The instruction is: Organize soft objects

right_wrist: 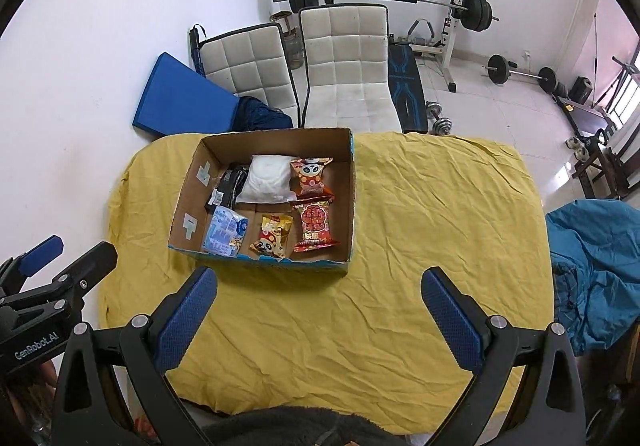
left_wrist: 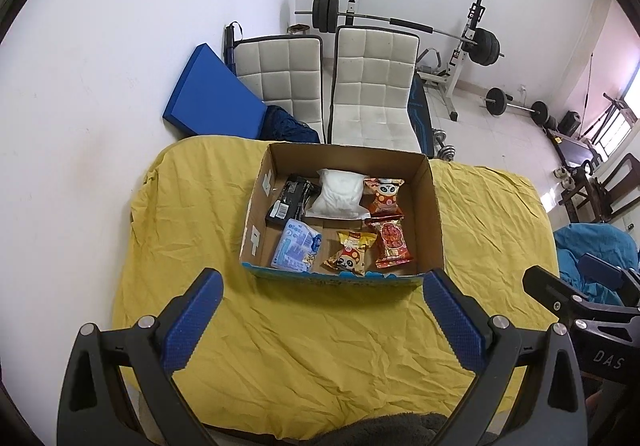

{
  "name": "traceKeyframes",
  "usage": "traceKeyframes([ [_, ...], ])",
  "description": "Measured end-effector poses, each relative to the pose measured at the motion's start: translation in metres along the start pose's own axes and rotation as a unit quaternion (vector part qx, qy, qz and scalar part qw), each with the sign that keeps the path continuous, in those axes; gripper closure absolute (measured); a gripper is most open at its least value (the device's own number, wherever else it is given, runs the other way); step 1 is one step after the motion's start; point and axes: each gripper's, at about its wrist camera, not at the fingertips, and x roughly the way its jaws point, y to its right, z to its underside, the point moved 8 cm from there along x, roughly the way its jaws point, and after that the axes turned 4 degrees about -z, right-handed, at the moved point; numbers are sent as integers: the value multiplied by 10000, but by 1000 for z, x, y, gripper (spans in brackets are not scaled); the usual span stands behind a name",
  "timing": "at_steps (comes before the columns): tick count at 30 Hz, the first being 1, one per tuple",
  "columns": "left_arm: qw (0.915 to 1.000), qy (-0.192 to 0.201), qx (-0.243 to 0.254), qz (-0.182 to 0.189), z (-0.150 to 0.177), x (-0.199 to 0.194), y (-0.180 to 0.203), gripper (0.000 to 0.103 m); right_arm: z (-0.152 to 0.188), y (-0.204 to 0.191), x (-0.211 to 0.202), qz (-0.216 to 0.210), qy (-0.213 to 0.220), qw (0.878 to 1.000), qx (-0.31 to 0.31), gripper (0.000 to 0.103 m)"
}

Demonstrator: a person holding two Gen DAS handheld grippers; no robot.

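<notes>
Left gripper (left_wrist: 322,310): jaws spread wide, nothing between them, held over bare cloth near me.
Right gripper (right_wrist: 320,308): released too, equally empty.
Yellow cloth (right_wrist: 420,230): wrinkled, and I see no loose item on it.
Cardboard box (right_wrist: 352,186): sits mid-table, left of centre from my right camera.
Contents: blue-white pouch (left_wrist: 295,249), panda snack (left_wrist: 351,251), red packet (left_wrist: 393,243) in the near row; black pack (left_wrist: 290,200), white bag (left_wrist: 342,194), second panda packet (left_wrist: 385,195) behind.
Progress: I judge it essentially done (everything soft looks boxed, laid flat in two rows).
Beyond: white chairs (left_wrist: 372,86), barbell rack (left_wrist: 472,42).
</notes>
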Motion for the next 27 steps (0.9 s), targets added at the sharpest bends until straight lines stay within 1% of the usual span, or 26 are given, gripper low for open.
traceKeyframes([
  [8, 10000, 52, 6, -7, 2, -3, 1, 0, 4, 1, -4, 20, 26, 10000, 18, 0],
  [19, 10000, 31, -54, -39, 4, -8, 0, 0, 6, 1, -7, 122, 100, 9999, -23, 0],
  [27, 10000, 17, -71, -48, 6, -10, -5, 0, 7, -1, -9, 111, 97, 9999, -21, 0],
])
